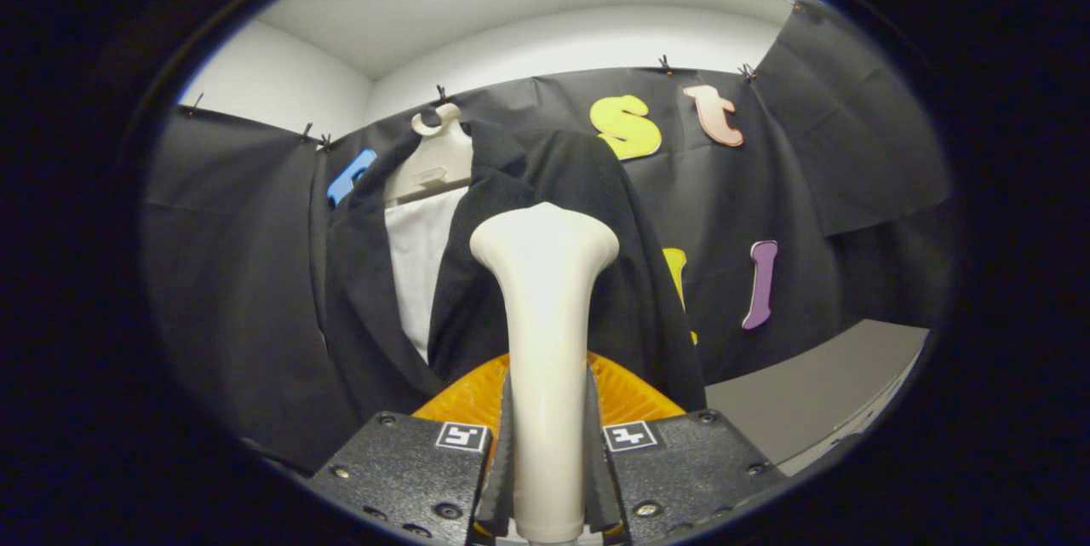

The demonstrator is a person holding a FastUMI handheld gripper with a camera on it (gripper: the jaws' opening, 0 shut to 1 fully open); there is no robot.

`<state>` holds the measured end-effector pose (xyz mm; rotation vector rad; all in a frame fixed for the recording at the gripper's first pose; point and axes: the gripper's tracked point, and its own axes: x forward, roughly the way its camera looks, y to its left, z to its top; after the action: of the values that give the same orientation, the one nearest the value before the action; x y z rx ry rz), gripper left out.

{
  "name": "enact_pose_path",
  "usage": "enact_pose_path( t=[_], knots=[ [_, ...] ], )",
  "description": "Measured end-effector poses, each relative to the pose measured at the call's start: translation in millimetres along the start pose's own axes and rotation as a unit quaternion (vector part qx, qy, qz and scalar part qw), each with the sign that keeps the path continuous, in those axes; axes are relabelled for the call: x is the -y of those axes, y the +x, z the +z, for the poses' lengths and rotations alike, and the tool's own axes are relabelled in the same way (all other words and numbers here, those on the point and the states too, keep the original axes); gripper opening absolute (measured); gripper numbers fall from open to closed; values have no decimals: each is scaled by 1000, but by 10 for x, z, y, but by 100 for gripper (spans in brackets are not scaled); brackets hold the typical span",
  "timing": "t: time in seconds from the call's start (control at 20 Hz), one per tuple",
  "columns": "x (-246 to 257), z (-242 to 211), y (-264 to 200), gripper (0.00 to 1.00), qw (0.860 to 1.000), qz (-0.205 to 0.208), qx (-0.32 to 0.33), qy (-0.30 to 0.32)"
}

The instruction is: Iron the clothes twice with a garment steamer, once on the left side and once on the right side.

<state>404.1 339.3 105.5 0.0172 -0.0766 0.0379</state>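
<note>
- One black jacket (588, 214) hangs against the booth's cloth wall beyond the fingers, its front open over one white shirt (419, 261); both sit on the same hanger.
- One grey table surface (817, 388) lies below and to the right of the jacket, bare where it shows.
- One orange ribbed part (464, 397) fans out low down, just ahead of the fingers and behind the steamer's neck; I cannot tell whether it belongs to the steamer or stands apart.
- One cream garment steamer (545, 316) stands upright between the fingers, its widened head raised in front of the jacket's right front panel; whether the head touches the cloth cannot be told.
- One gripper (545, 478) is pinching the steamer's handle, both fingers pressed against its sides.
- One pale hanger (434, 158) carries the clothes, its hook at the top of the wall cloth.
- Step in hand, as I judge it: the steamer is gripped and faces the garment, at or near a pass on one side.
- Next move, likely: keep the grip firm and draw the head along the panel, then do the other side.
</note>
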Motion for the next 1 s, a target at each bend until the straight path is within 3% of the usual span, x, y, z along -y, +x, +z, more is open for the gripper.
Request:
enact_pose_path(
  t=[1.0],
  knots=[
    [184,-1663,-772,36,992,-29,-120,-32]
  ],
)
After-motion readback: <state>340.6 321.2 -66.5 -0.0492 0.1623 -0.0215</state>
